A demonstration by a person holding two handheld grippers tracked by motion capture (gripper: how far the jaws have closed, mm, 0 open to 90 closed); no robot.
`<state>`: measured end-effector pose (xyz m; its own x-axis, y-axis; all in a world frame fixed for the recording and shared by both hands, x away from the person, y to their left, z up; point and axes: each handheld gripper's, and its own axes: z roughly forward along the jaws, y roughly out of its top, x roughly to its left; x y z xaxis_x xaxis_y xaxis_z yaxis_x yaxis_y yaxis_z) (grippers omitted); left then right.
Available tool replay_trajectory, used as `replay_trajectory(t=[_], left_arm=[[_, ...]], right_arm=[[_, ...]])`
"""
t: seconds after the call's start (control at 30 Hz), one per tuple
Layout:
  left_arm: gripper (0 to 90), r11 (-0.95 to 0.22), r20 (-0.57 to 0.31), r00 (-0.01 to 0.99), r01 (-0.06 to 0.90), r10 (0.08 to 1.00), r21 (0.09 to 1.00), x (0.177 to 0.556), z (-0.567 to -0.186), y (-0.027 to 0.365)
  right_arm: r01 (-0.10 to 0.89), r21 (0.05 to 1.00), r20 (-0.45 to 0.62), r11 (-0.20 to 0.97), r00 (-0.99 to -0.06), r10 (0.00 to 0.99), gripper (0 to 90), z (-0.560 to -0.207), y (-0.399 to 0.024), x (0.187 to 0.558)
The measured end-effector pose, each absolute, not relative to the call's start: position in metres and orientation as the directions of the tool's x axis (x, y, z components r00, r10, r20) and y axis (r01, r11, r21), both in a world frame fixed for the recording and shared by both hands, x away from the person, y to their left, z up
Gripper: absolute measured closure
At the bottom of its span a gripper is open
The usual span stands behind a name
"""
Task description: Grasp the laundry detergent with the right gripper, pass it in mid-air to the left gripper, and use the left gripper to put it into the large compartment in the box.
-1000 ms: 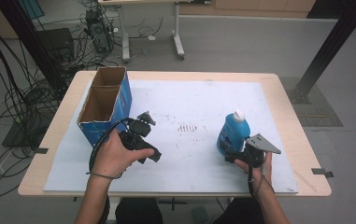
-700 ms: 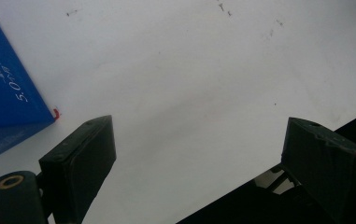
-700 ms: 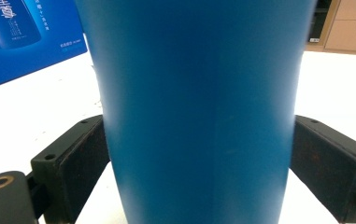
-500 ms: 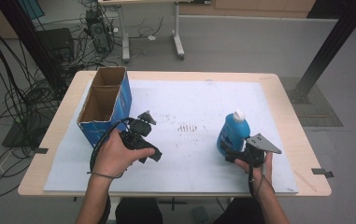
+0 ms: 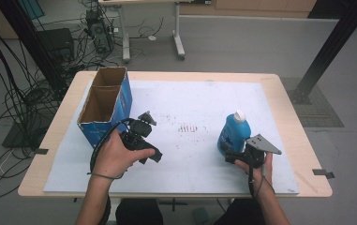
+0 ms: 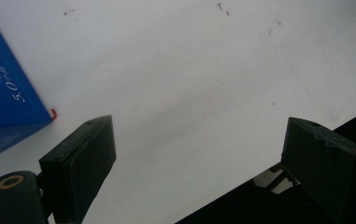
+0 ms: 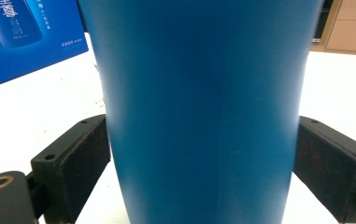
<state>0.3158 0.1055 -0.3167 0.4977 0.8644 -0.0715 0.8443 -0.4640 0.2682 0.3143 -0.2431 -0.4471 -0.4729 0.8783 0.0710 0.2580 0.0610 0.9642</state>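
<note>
Two grippers work here, and we hold one in each hand. Our right gripper (image 5: 231, 157), lower right of the high view, has its jaws set around the base of the blue bottle (image 5: 232, 131); in the right gripper view the jaws touch the bottle's (image 7: 203, 107) sides, so we judge it grasped low for a steady lift. The bottle stands upright on the white sheet (image 5: 190, 108), long axis vertical, white cap (image 5: 239, 115) pointing up. Our left gripper (image 5: 150, 157) rests released with nothing between its jaws, beside the open blue box (image 5: 102, 112) at centre left, probably waiting to steady it.
</note>
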Motion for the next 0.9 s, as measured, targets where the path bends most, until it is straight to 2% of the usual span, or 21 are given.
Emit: replay_trajectory(t=[0.9], left_arm=[[10.7, -0.46, -0.074, 0.494, 0.846, 0.866, 0.268, 0.3143, -0.3156, 0.1063]], right_arm=[[0.25, 0.966, 0.061, 0.068, -0.475, 0.878, 8.6, -0.4482, -0.2404, 0.3173]])
